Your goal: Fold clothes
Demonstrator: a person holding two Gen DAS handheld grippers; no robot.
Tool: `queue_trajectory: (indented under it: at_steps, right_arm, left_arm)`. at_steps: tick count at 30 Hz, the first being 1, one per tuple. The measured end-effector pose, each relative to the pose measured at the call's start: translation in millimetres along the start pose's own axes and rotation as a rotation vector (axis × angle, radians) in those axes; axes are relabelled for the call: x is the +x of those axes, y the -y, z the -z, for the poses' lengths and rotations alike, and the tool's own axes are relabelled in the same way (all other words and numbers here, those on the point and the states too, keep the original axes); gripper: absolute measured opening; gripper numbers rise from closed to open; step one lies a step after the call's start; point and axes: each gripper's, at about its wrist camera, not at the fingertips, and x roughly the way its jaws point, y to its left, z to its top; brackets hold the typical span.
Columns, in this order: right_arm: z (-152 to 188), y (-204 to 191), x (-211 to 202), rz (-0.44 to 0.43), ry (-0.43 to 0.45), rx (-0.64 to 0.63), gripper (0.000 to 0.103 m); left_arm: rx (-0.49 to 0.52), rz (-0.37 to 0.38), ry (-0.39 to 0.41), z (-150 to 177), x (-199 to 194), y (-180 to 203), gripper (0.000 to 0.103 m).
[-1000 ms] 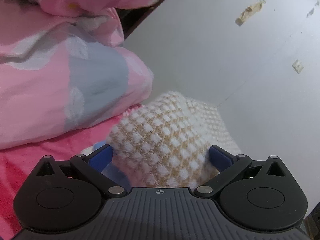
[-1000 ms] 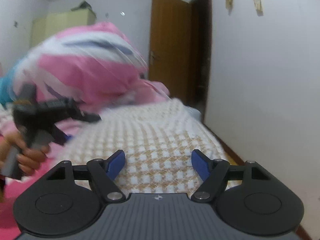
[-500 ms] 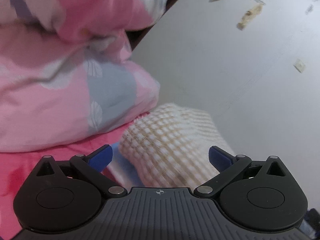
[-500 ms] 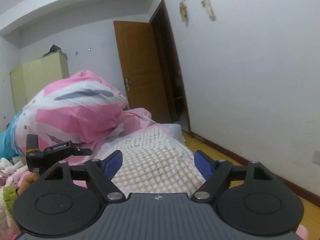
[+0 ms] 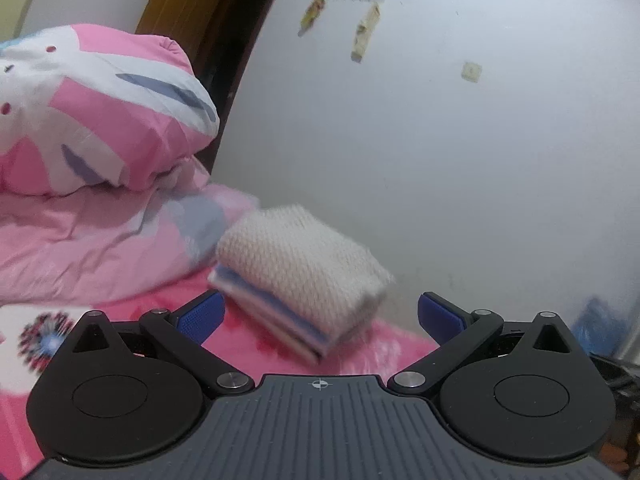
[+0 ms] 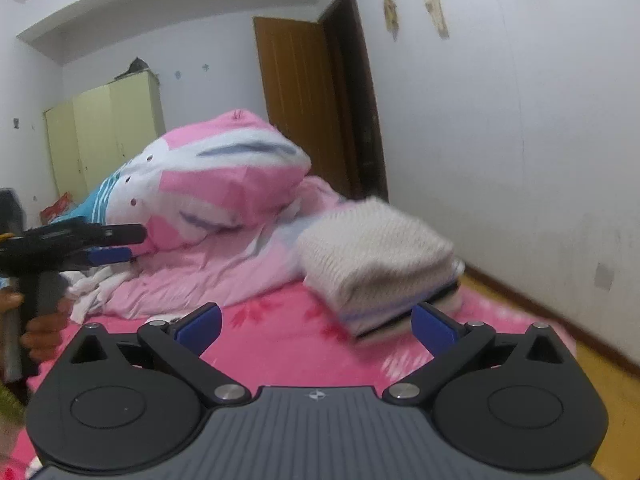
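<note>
A folded cream and tan checked knit (image 5: 304, 256) lies on top of folded blue and white clothes, a small stack on the pink bed sheet (image 5: 360, 344) close to the wall. The same stack (image 6: 376, 248) shows at centre right in the right wrist view. My left gripper (image 5: 320, 316) is open, drawn back from the stack, nothing between its blue pads. My right gripper (image 6: 316, 322) has its jaws opening wide, empty, with the stack beyond them. The left gripper (image 6: 108, 246), held by a hand, also appears at the left of the right wrist view.
A bulky pink, white and blue quilt (image 6: 224, 184) is heaped on the bed behind the stack. A brown door (image 6: 304, 96) stands open beside the white wall (image 6: 520, 140). Pale green wardrobes (image 6: 104, 128) line the far left. Wooden floor (image 6: 592, 364) runs along the bed's right side.
Both grippers have pulled back and risen away from the knit stack, which now looks smaller and lies free on the bed. The right jaws have widened.
</note>
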Motion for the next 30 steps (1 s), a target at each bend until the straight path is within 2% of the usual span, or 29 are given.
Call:
queue_trajectory:
  at_steps: [8,12,17,22,25,28,30]
  right_arm:
    - [58.0,-46.6,-19.8,0.067,-0.089,0.022,0.103]
    - [77.5,-59.2,-31.5,0.097,-0.092,0.007,0.103]
    - [91.1,-59.5,-31.5,0.165,-0.12,0.059,0.103]
    - [93.4,-63.8,-25.2,0.232,-0.134,0.067,0.103]
    - [90.4,-71.7,-17.4,0.251,-0.125,0.05,0.103]
    - [89.3,-85.3,-7.4,0.295,-0.108,0.003,0.103]
    - [88.7,-94.3,-0.6,0.322,-0.095,-0.025,0.103]
  left_arm:
    - [0.063,-0.1,0.029,60.0,-65.8,38.3,0.103]
    - [0.082,-0.198,0.011,78.1,-75.3,50.7,0.103]
    - [0.074,-0.318,0.015,87.8,-78.4,56.3,0.103]
    - [0.068,-0.259,0.049,91.7,-86.4,57.5,0.103]
    - [0.106,-0.327,0.072,94.3,-86.9,62.0,0.103]
    - [0.193,-0.404,0.061,93.1,-79.1,62.3,0.103]
    - [0.222,-0.413,0.057,92.5,-75.6,58.9,0.103]
